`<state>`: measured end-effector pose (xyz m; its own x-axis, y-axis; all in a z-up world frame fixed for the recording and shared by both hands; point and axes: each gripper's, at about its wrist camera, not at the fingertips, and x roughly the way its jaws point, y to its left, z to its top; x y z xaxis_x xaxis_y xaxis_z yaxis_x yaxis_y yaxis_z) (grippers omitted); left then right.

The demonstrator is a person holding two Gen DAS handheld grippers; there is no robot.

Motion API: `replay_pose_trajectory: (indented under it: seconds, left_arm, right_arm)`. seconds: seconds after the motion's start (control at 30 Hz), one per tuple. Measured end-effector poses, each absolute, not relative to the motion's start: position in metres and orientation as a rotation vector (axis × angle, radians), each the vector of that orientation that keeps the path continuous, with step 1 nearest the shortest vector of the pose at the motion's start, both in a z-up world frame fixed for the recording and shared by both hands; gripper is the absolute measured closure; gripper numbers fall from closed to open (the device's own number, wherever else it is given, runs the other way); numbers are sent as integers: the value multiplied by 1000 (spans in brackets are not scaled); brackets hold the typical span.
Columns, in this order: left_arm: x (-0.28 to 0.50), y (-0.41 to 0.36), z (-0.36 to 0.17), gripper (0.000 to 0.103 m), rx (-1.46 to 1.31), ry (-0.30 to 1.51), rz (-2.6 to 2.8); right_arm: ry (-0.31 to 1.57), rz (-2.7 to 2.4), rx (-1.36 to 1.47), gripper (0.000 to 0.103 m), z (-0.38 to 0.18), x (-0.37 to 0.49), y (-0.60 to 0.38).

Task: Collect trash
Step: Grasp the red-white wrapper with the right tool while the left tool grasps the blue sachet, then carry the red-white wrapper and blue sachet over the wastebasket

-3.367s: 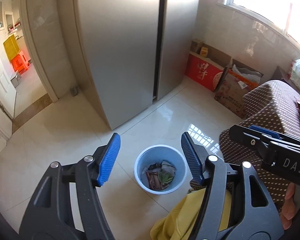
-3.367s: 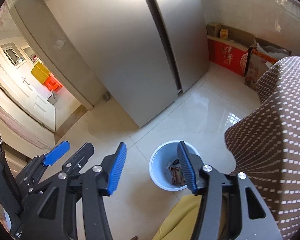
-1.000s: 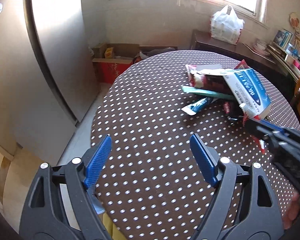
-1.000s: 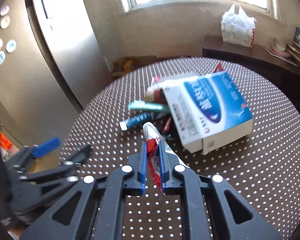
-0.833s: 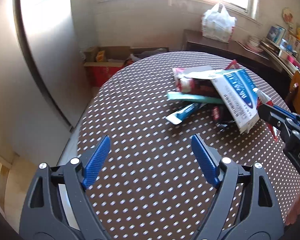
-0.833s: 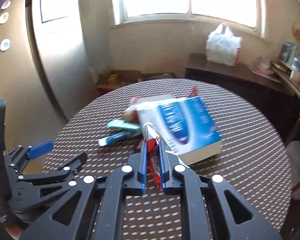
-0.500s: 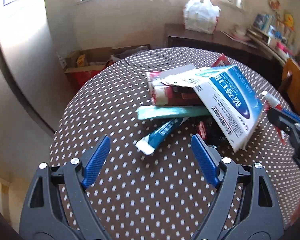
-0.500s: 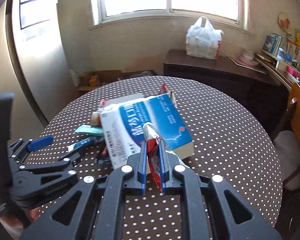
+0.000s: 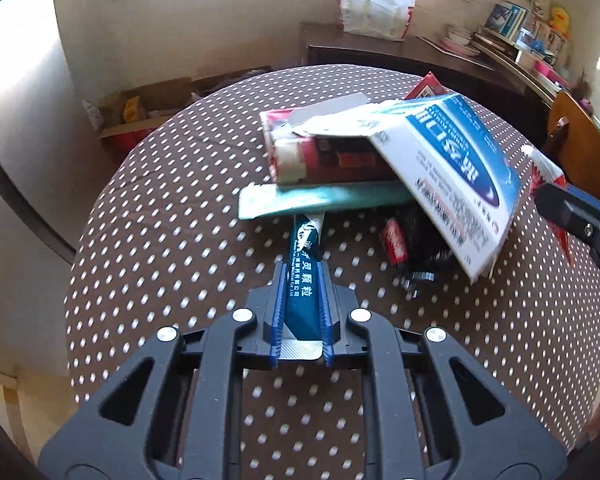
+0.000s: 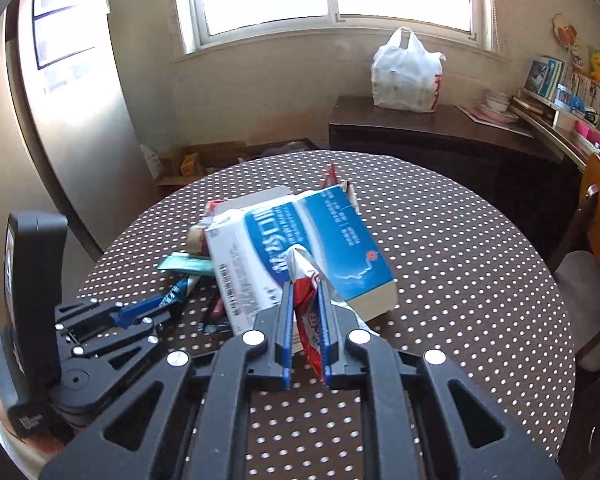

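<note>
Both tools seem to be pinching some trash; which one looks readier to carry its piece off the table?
Probably the right tool: its red wrapper looks already lifted free. The left tool has just closed on a dark blue sachet whose far end sits under a teal packet.

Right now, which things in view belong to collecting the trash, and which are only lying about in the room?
For the job:
- dark teal sachet in the left claw
- red and white wrapper in the right claw
- blue and white box
- light green packet
- red carton

Just lying about:
- white plastic bag
- wooden chair
- bowls
</note>
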<state>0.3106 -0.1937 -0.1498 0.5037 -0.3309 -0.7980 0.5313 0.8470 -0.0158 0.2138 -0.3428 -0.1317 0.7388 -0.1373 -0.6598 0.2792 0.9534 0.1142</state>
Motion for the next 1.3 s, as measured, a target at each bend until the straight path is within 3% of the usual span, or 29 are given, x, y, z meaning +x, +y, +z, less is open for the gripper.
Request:
replay_pose_trajectory:
  seconds: [0.5, 1.3]
  left_arm:
    - [260, -110, -130, 88, 129, 877, -375]
    - [194, 103, -118, 88, -58, 829, 30]
  right_arm:
    - [707, -93, 152, 92, -124, 201, -270]
    - [722, 309, -11, 92, -120, 197, -61]
